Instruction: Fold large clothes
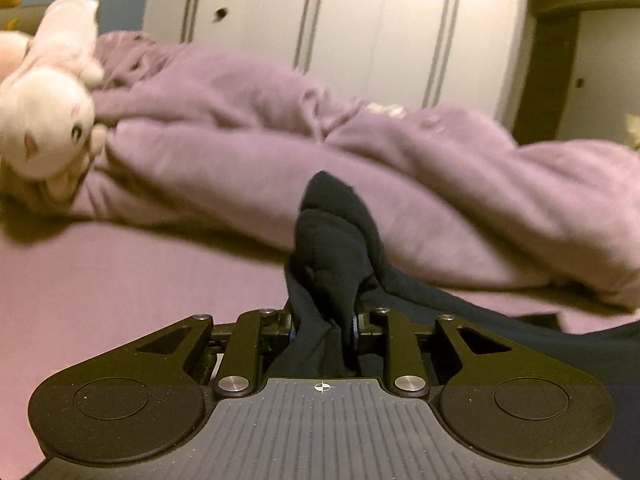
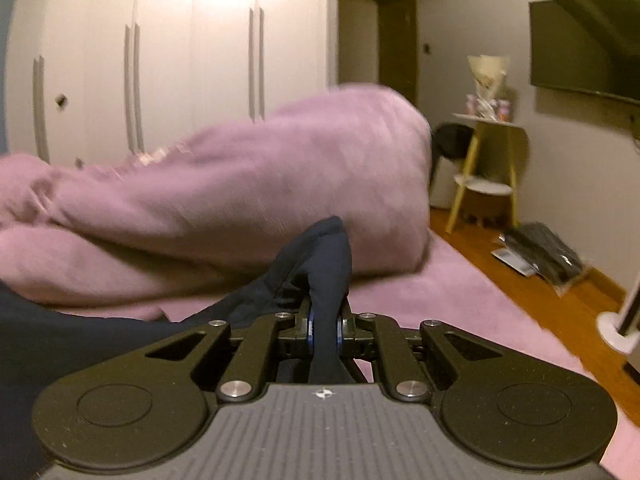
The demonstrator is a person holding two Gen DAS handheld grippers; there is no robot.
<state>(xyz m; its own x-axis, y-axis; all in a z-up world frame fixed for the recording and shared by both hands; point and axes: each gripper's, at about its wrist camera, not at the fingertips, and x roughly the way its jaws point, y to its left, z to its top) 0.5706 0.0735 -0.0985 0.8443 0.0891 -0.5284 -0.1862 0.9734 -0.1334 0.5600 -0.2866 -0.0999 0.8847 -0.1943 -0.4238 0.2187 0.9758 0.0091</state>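
- The left tongs [image 1: 322, 328] are squeezed tight on a bunch of the dark blue cloth [image 1: 336, 240].
- The right tongs [image 2: 324, 330] pinch another bunch of the same cloth [image 2: 320, 264].
- The cloth pokes up past both tips and trails down onto the pink bed sheet [image 1: 120, 280].
- A puffy pink blanket [image 1: 280, 152] lies behind.
- A white stuffed bunny [image 1: 48, 112] rests against it.
- White closet doors [image 1: 340, 20] stand far back.

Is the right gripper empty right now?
No, the right gripper is clamped shut on a bunched fold of the dark navy garment.
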